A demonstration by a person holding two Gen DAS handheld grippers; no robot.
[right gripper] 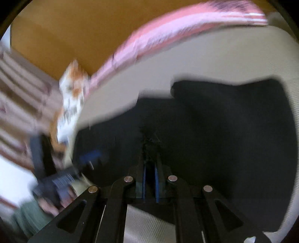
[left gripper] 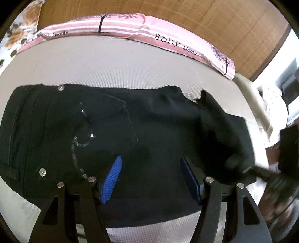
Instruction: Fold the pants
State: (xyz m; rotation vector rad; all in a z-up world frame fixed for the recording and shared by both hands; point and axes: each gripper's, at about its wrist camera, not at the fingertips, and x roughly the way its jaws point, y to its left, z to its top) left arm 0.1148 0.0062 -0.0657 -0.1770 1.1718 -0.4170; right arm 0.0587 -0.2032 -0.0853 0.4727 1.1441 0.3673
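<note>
Black pants [left gripper: 93, 127] lie on a beige mattress [left gripper: 112, 63], waistband with metal buttons at the left, legs running right. My left gripper [left gripper: 150, 168] is open above the pants' middle, its blue pads [left gripper: 112, 177] apart and empty. The right gripper shows blurred at the right edge of the left wrist view [left gripper: 250, 168], at the pants' leg end. In the blurred right wrist view my right gripper [right gripper: 150, 158] is shut on a pinch of the black pants [right gripper: 224, 130], with fabric bunched between the blue pads [right gripper: 156, 179].
A pink striped blanket [left gripper: 149, 30] printed "Baby" lies along the mattress's far edge against a wooden headboard [left gripper: 186, 11]. A floral pillow [left gripper: 22, 28] sits at the far left. The mattress edge drops off at the right [left gripper: 261, 115].
</note>
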